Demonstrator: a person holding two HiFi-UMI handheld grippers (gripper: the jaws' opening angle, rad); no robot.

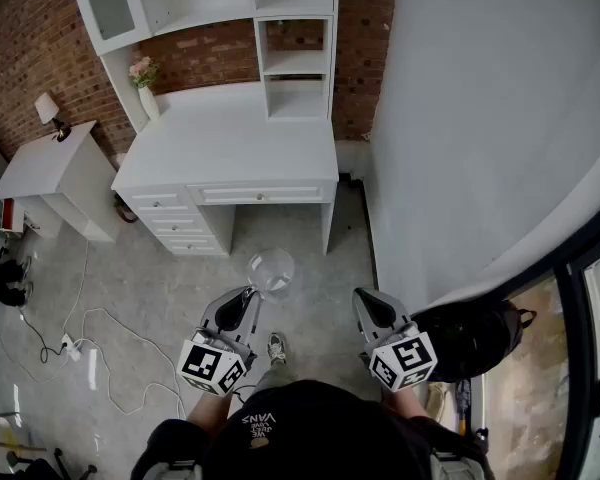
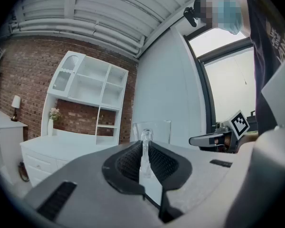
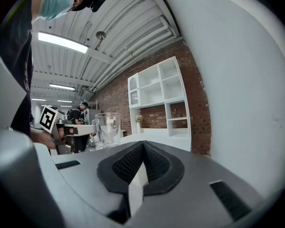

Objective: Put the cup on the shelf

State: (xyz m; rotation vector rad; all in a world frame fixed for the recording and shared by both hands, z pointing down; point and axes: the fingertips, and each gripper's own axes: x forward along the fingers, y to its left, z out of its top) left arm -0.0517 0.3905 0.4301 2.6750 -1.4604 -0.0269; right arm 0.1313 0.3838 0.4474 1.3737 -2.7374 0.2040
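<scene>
Left hand-held gripper (image 1: 246, 298) pinches clear glass cup (image 1: 271, 270) by thin edge; right hand-held gripper (image 1: 366, 301) pressed together, empty. Risk: slick glass slipping or pivoting before reaching distant shelf (image 1: 296, 63).

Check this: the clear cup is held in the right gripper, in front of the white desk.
Not right: the clear cup is held in the left gripper, in front of the white desk. The left gripper view shows its jaws closed on the glass; the right gripper is shut on nothing.
</scene>
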